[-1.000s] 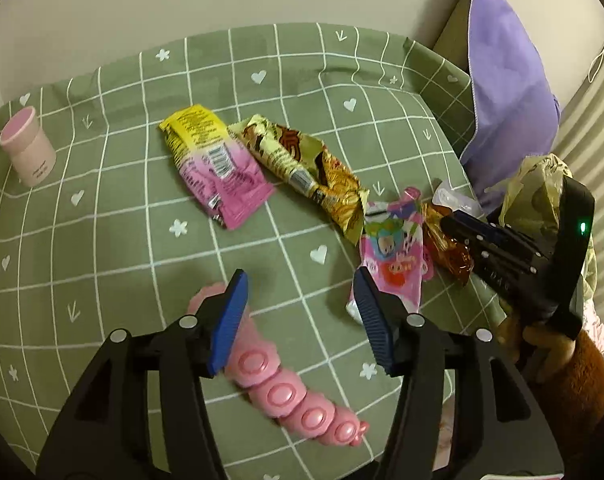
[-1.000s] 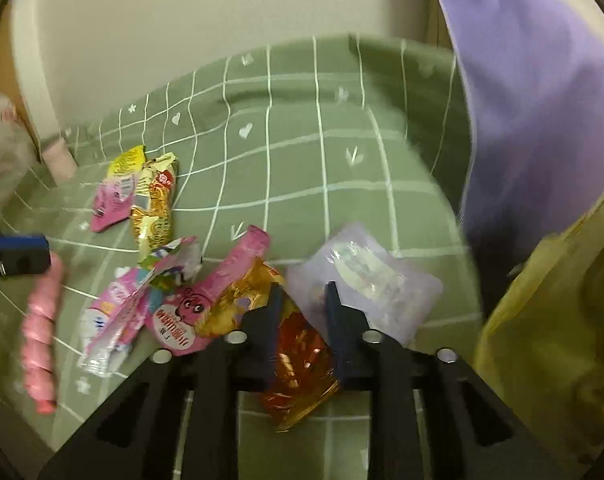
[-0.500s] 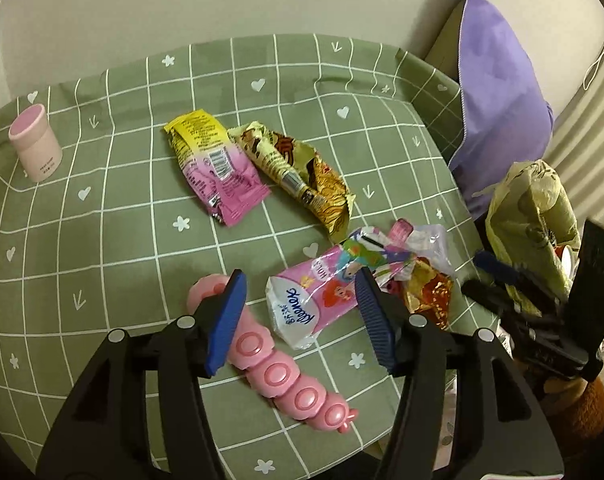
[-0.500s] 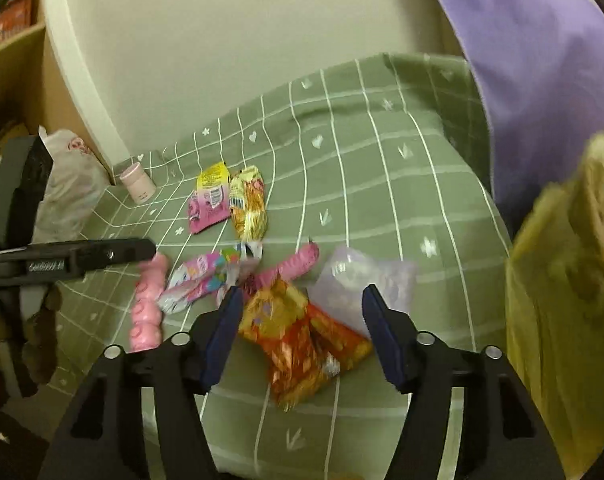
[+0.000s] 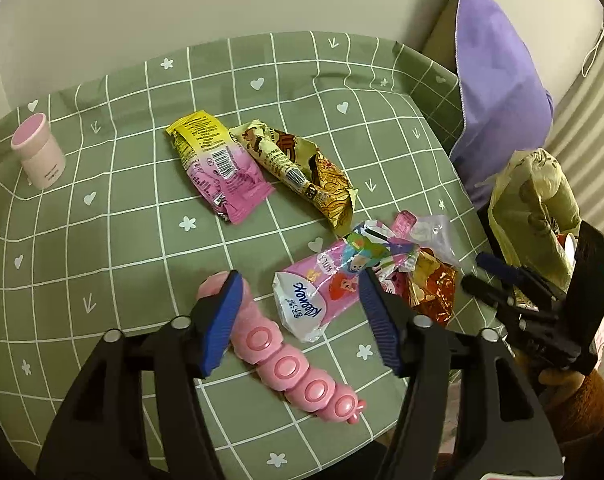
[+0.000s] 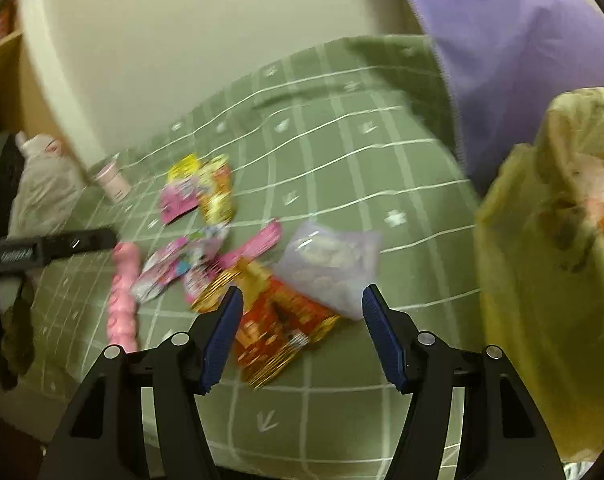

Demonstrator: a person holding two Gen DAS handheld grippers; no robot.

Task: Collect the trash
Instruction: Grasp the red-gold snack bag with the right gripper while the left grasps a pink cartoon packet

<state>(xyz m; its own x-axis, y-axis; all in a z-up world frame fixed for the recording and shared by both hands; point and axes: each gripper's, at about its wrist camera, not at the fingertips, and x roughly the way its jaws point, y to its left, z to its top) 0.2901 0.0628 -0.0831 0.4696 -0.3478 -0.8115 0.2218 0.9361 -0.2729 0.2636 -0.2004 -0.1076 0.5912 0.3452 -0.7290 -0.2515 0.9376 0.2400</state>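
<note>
— Left tongs (image 5: pixel 298 300)?
— Spread, just been widening, hovering over pink tissue packet (image 5: pixel 317 292); nothing pinched.
— Right tongs (image 6: pixel 298 324)?
— Spread, empty, above red-gold wrapper (image 6: pixel 278 328) lying on green counter (image 6: pixel 341 152).
— Packet's long axis?
— Diagonal, white end nearest, toward pink toy (image 5: pixel 286 360).

On the worktop (image 5: pixel 114 184) lie six snack wrappers: one yellow-and-pink (image 5: pixel 218 168), one brown-and-gold (image 5: pixel 302 168), one pink tissue pack (image 5: pixel 313 292), one slim pink (image 6: pixel 258 246), one red-and-gold (image 6: pixel 278 324) and one clear bag (image 6: pixel 333 264). There is one pink jar (image 5: pixel 38 152), one pink bumpy toy (image 5: pixel 286 368) and one yellow bag (image 6: pixel 549 272).
</note>
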